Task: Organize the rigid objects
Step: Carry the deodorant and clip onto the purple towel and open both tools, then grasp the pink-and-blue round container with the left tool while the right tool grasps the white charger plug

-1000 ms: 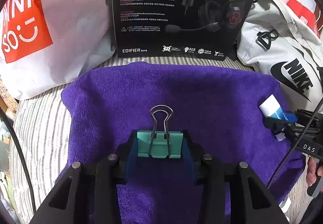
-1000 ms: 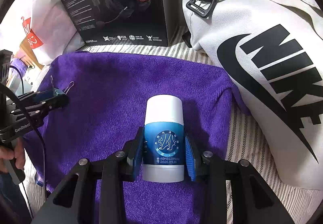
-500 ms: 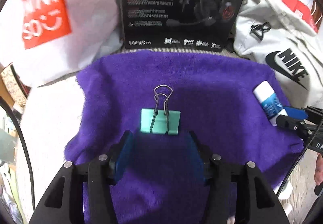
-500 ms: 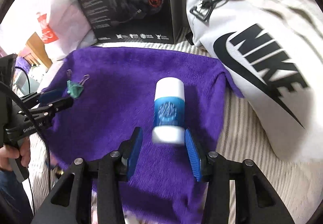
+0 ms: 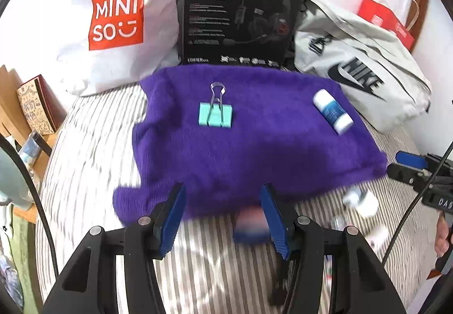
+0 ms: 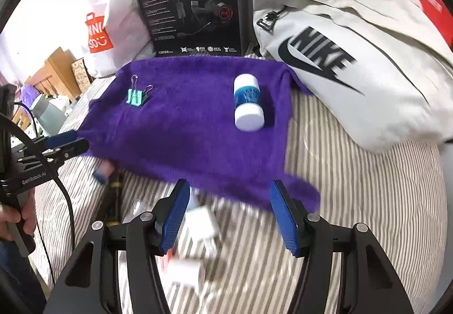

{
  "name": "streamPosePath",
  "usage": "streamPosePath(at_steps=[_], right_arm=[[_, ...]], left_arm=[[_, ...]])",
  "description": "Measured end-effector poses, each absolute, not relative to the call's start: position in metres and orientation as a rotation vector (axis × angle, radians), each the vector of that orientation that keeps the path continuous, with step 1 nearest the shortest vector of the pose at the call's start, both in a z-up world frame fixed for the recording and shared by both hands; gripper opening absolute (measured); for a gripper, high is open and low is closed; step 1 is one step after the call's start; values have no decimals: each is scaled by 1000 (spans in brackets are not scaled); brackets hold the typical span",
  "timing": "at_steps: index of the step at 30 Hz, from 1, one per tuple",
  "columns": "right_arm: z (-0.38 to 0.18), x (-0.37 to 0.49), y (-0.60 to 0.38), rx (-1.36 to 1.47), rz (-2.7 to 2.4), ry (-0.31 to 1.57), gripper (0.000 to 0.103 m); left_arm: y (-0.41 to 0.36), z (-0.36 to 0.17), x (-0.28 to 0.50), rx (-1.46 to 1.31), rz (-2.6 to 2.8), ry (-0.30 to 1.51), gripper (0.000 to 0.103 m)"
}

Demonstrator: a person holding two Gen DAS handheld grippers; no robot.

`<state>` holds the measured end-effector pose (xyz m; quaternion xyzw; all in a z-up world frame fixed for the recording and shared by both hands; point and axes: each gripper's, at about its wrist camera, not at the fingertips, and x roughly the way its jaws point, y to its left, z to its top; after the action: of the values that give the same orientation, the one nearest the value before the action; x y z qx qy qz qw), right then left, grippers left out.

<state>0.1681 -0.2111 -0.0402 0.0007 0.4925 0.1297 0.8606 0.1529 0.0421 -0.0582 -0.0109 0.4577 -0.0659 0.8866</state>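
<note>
A teal binder clip (image 5: pixel 216 114) (image 6: pixel 137 96) lies on the purple towel (image 5: pixel 254 144) (image 6: pixel 184 130), left of centre. On the towel's right side rests a white and blue bottle (image 5: pixel 333 111) (image 6: pixel 248 102) on its side. My left gripper (image 5: pixel 223 217) is open and empty, hanging over the towel's near edge. The right gripper (image 6: pixel 229 215) is open and empty too, back from the towel over the striped cover. Small blurred items lie on the stripes: a pink and blue one (image 5: pixel 250 227) and white ones (image 6: pixel 202 224).
Behind the towel stand a black headset box (image 5: pixel 240 11) (image 6: pixel 192 2), a white Miniso bag (image 5: pixel 113 16) and a grey Nike bag (image 5: pixel 359 70) (image 6: pixel 354 45). A red bag (image 5: pixel 388 22) sits far right. A wooden shelf (image 5: pixel 25 115) is left of the striped bed.
Both grippers let go: the left released the binder clip, the right released the bottle. Both then pulled back toward me, off the towel's near edge.
</note>
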Motion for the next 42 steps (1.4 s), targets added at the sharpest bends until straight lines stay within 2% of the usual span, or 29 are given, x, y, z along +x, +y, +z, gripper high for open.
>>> streamPosePath(at_steps=[6, 15, 26, 28, 30, 42], right_arm=[[-40, 133, -228, 80, 272, 1038, 59], [-51, 101, -241, 147, 262, 1070, 59], [-63, 102, -224, 110, 295, 1091, 59], [-67, 104, -221, 104, 298, 1091, 59], [-70, 108, -219, 93, 289, 1089, 59], [-91, 148, -192, -44, 323, 1085, 58]], left_arm=[[40, -75, 134, -58, -198, 974, 52], [37, -102, 148, -78, -220, 1005, 52], [40, -106, 152, -8, -199, 1010, 52], [34, -106, 152, 12, -205, 1006, 47], [29, -108, 153, 45, -199, 1003, 36], [27, -110, 150, 74, -183, 989, 35]])
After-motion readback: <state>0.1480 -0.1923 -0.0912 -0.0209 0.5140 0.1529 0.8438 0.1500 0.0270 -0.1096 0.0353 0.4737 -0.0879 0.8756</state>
